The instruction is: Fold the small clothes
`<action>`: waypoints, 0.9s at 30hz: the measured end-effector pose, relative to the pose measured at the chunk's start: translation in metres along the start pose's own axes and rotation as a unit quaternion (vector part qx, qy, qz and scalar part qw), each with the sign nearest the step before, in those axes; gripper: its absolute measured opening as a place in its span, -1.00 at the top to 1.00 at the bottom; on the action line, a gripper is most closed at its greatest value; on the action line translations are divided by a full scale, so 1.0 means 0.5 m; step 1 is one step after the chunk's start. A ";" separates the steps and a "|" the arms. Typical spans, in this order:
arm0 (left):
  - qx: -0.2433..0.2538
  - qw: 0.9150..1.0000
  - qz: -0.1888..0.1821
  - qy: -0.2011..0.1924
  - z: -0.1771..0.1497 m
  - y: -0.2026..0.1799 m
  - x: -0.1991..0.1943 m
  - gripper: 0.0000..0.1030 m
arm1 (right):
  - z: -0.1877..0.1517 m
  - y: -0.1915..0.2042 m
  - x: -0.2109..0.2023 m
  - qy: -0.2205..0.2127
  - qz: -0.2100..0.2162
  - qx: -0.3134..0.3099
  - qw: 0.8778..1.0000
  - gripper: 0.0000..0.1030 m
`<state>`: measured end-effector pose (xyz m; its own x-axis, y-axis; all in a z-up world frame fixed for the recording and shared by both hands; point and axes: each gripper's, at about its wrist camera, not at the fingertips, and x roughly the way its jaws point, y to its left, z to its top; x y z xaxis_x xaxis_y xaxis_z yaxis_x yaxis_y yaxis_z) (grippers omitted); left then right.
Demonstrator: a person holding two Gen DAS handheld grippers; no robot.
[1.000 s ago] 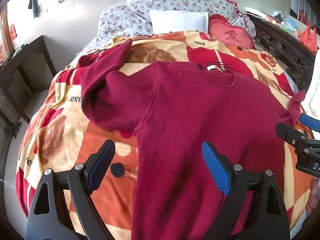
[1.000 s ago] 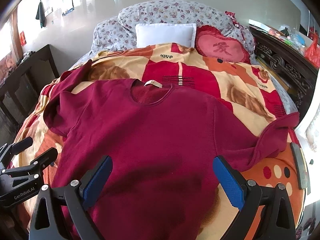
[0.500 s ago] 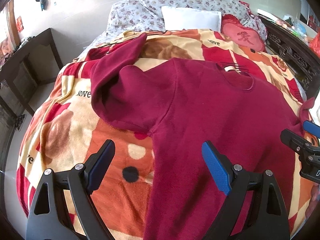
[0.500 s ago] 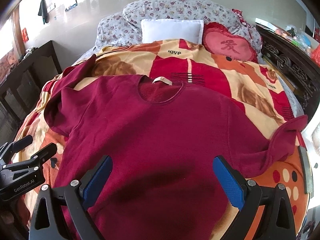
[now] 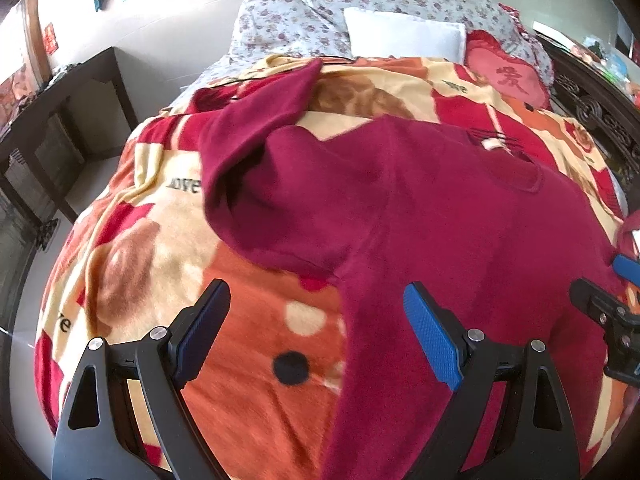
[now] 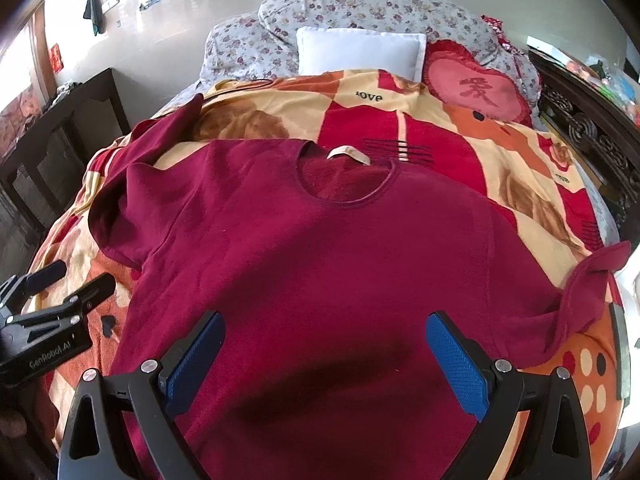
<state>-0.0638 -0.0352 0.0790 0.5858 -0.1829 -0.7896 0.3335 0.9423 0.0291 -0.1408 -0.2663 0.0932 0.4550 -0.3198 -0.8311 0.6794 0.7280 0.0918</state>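
Note:
A dark red long-sleeved top (image 6: pixel 340 264) lies spread face up on the patterned blanket (image 6: pixel 460 128), collar toward the pillows. Its left sleeve (image 5: pixel 256 148) is bent up toward the headboard; its right sleeve (image 6: pixel 592 280) is bunched at the bed's right side. My left gripper (image 5: pixel 316 324) is open and empty above the top's left edge, below the armpit. My right gripper (image 6: pixel 324 352) is open and empty above the lower middle of the top. Each gripper shows at the edge of the other's view: the right one (image 5: pixel 608 292) and the left one (image 6: pixel 60 284).
Floral pillows (image 6: pixel 360 8), a white pillow (image 6: pixel 360 52) and a red heart cushion (image 6: pixel 476 84) lie at the head of the bed. A dark wooden table (image 5: pixel 60 120) stands to the left, a carved dark wood frame (image 6: pixel 592 128) to the right.
My left gripper has moved left and forward, from over the top's body to its left edge. My right gripper has moved slightly forward. Both stayed open.

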 end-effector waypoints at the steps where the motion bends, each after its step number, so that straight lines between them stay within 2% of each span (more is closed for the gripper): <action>1: -0.004 1.000 0.006 -0.002 0.006 0.012 0.005 -0.72 | 0.003 0.005 0.004 0.001 0.002 -0.003 1.000 -0.93; 10: -0.054 0.997 0.058 -0.011 0.087 0.123 0.087 -0.72 | 0.033 0.057 0.041 0.006 0.020 -0.029 0.999 -0.93; 15: -0.075 0.995 0.066 0.002 0.126 0.167 0.160 -0.72 | 0.037 0.073 0.060 0.015 0.026 -0.037 0.999 -0.93; 19: -0.073 0.994 0.084 0.011 0.151 0.183 0.207 -0.72 | 0.045 0.073 0.078 0.022 0.038 -0.033 0.998 -0.93; 23: -0.075 0.994 0.073 0.009 0.149 0.195 0.212 -0.71 | 0.116 0.091 0.088 0.002 0.093 -0.023 0.995 -0.93; 25: -0.074 0.995 0.073 0.009 0.143 0.199 0.214 -0.71 | 0.179 0.112 0.098 -0.021 0.123 -0.012 0.992 -0.93; 27: -0.079 0.995 0.067 0.013 0.137 0.206 0.218 -0.71 | 0.253 0.149 0.132 -0.019 0.147 -0.006 0.989 -0.93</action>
<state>0.0849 0.0228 0.0376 0.5973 -0.0479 -0.8006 0.1331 0.9903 0.0401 0.0126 -0.3101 0.1143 0.6540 -0.1154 -0.7477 0.5067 0.8006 0.3197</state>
